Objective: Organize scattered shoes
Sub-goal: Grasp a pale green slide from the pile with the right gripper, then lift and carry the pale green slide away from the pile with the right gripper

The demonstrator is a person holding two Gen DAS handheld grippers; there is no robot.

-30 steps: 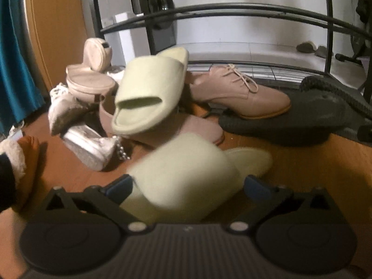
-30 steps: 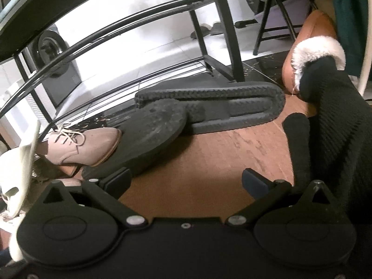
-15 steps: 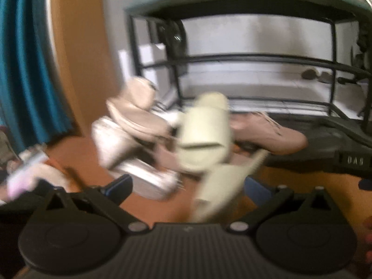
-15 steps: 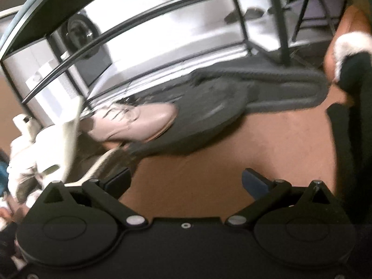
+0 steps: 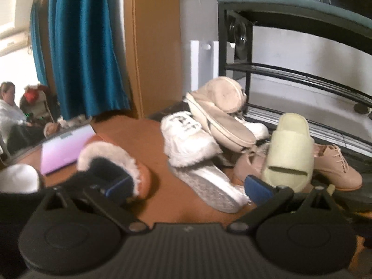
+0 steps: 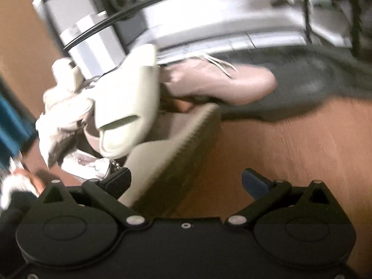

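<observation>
Shoes lie in a jumbled heap on the brown floor [image 5: 148,139], ahead of both grippers and at the foot of a black metal rack [image 5: 234,69].

From the left wrist view, the left gripper [image 5: 188,187] has its jaws spread wide with nothing between them. Just past its left finger sits a brown slipper with a white fur cuff [image 5: 121,162], with a pale lilac flat object [image 5: 65,148] beyond it to the left. Straight ahead and slightly right, a white fluffy shoe [image 5: 188,141] lies over a grey-soled shoe [image 5: 209,183]. Behind those, a beige slipper [image 5: 220,111] is tipped up, sole showing. Just beyond the right finger a pale green slipper [image 5: 288,148] rests tilted on top of a tan lace-up shoe [image 5: 337,165]. A teal curtain [image 5: 86,46] hangs far off to the left, with a seated person [image 5: 9,116] beyond it at the frame's edge.

From the right wrist view, which is blurred, the right gripper [image 6: 186,183] is likewise wide apart and grips nothing. A light ribbed sole [image 6: 172,153] reaches into the gap from the left finger side; whether it touches the finger is unclear. Ahead and left sits the pale green slipper [image 6: 125,107], and the pink-tan lace-up shoe [image 6: 220,83] lies behind it against a dark mat or sole [image 6: 313,81].
</observation>
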